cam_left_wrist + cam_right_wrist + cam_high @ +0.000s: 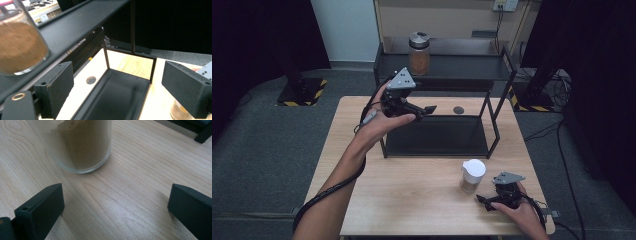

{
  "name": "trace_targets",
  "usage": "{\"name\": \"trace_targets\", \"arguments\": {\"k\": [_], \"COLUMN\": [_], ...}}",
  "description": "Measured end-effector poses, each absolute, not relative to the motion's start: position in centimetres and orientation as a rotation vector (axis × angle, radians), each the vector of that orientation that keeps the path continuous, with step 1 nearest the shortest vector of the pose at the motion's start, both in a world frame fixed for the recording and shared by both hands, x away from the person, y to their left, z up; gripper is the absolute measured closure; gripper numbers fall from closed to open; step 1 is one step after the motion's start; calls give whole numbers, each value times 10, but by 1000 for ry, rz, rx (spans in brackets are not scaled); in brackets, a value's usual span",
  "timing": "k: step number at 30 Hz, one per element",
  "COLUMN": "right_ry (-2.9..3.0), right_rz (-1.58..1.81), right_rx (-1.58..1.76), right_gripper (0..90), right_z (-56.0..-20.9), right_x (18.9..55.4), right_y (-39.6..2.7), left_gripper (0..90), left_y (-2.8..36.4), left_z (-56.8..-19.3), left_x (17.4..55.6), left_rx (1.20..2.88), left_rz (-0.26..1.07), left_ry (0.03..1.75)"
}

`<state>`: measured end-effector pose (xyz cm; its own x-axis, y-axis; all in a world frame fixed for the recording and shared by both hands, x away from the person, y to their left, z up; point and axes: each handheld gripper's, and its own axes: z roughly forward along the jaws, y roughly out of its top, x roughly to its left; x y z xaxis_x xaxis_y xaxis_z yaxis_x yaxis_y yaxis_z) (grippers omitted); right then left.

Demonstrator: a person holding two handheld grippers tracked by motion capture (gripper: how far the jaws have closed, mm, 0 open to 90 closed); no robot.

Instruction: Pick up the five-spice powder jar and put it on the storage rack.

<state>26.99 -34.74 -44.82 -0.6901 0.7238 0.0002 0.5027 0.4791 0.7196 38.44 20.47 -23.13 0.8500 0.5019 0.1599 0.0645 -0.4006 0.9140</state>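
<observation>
fingers apart over pale wooden table.

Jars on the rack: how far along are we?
Looks about halfway. One brown-filled jar already stands on the rack's top shelf. The left gripper hangs open and empty beside that shelf. The white-lidded jar stands on the table, just ahead of the open right gripper, not yet gripped. Probably left: grasp it and place it on the rack.
</observation>
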Motion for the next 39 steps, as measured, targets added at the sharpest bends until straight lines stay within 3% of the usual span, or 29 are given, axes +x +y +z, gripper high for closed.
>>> {"name": "trace_targets", "arguments": {"k": [39], "right_ry": [2426], "right_rz": [1029], "right_rx": [1038], "right_gripper": [13], "right_z": [-448], "right_x": [270], "right_y": [-347], "left_gripper": [61], "left_y": [189], "left_z": [-351], "left_x": [368], "left_rx": [2103], "left_rz": [324], "left_ry": [510]}}
